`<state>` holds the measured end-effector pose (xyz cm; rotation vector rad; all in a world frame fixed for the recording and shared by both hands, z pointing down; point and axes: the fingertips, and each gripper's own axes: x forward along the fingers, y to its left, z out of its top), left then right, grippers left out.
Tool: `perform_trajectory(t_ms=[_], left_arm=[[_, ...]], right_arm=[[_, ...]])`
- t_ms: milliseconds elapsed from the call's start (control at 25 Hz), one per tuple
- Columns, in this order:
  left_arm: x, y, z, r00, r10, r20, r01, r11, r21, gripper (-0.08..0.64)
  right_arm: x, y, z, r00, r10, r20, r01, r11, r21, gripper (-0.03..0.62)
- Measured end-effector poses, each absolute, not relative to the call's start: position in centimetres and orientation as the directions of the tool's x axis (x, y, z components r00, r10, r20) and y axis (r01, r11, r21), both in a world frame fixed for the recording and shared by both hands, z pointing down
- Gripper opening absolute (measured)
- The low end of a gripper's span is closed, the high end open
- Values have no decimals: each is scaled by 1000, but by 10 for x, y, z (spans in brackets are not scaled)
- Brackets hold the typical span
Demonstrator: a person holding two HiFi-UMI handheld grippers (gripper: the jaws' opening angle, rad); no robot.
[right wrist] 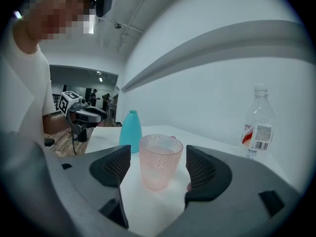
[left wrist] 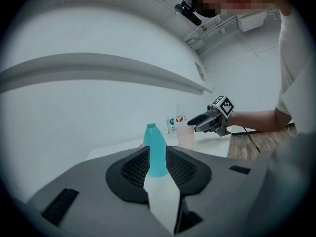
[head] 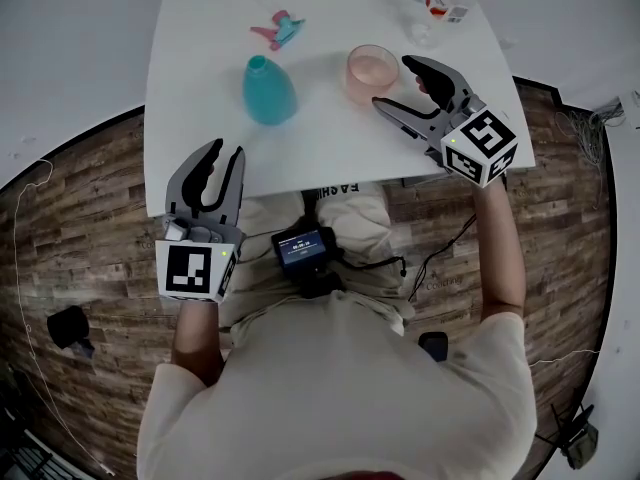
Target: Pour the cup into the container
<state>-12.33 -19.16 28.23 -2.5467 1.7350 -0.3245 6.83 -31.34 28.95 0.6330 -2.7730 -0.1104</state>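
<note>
The pink translucent dimpled plastic cup [head: 372, 72] stands upright on the white worktop [head: 200, 48], upper right of centre in the head view, near the teal narrow-necked plastic bottle [head: 269, 90] to its left. The right tongs [head: 395, 85] gape wide, one pad to each side of the cup, touching neither wall. The left tongs [head: 226, 150], lower left, are slightly parted and empty. The cup looks light, thin-walled and smooth, and likely to flex. A gentle mid-wall grip, kept level, seems best.
</note>
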Motion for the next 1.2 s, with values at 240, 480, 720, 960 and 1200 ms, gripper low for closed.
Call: perform_trajectory(t_ms=[240, 480, 720, 960, 1200], left_arm=[[-121, -191, 285, 355, -922, 155, -915, -377, -145, 98], [-119, -192, 286, 361, -919, 157, -913, -383, -141, 98], [-118, -192, 285, 362, -918, 161, -913, -384, -141, 98], [-120, -191, 288, 359, -919, 164, -914, -382, -139, 98], [-124, -189, 287, 356, -921, 155, -915, -377, -140, 98]], right_arm=[[68, -319, 295, -864, -415, 284, -397, 910, 123, 333], [67, -319, 300, -887, -360, 289, -347, 933, 96, 350], [62, -323, 306, -894, -328, 306, -313, 945, 98, 356], [54, -326, 313, -899, -297, 321, -281, 955, 96, 356], [50, -329, 316, -900, -288, 327, -272, 958, 94, 356]])
